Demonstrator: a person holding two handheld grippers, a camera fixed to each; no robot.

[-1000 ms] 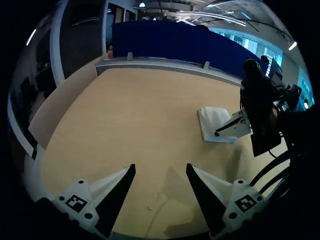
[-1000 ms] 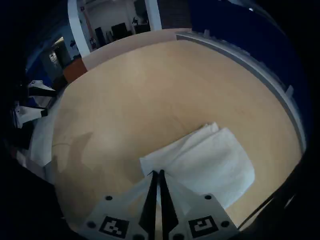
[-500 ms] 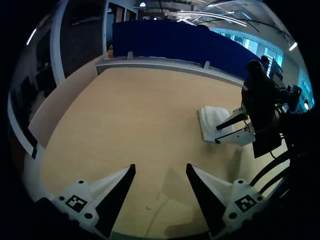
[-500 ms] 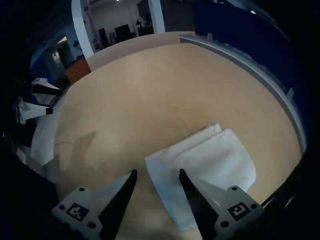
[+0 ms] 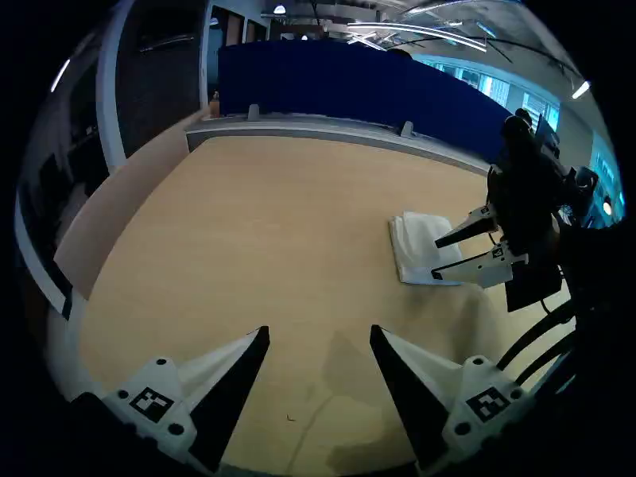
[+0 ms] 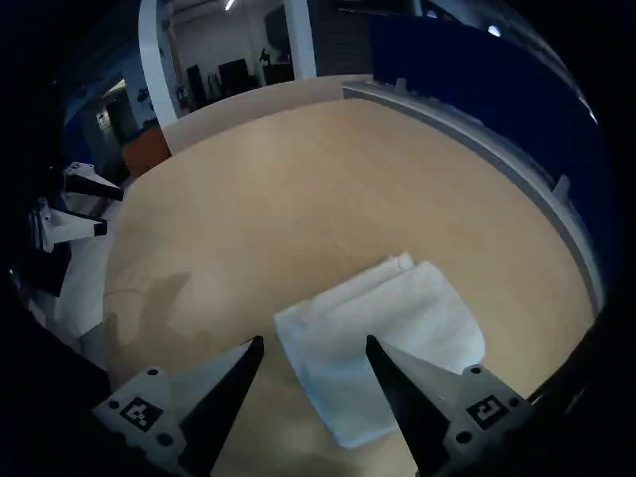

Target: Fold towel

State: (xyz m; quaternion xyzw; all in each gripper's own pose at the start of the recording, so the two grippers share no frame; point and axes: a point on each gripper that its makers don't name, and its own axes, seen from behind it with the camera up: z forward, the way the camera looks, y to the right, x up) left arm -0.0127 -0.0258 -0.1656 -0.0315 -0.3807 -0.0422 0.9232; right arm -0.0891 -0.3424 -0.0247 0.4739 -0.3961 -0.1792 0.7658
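A white towel [image 6: 381, 342], folded into a thick rectangle, lies flat on the light wooden table [image 6: 318, 207]. In the left gripper view the towel [image 5: 417, 246] sits at the right of the table. My right gripper [image 6: 314, 346] hovers open just above the towel's near edge, nothing between its fingers. From the left gripper view the right gripper [image 5: 440, 256] shows at the far right, held by a dark-sleeved arm, its fingers spread over the towel. My left gripper [image 5: 318, 334] is open over bare table, well away from the towel. It also appears as the left gripper [image 6: 91, 207] at the left edge.
A grey raised rim and a blue partition [image 5: 342, 79] run along the table's far side. A pale curved ledge [image 5: 119, 207] borders the table's left. Dark cables [image 5: 548, 342] hang near the right edge.
My right gripper was shut on the towel's edge a second ago. It has opened, let go and lifted back a little. The towel stays folded. The left gripper has barely moved.
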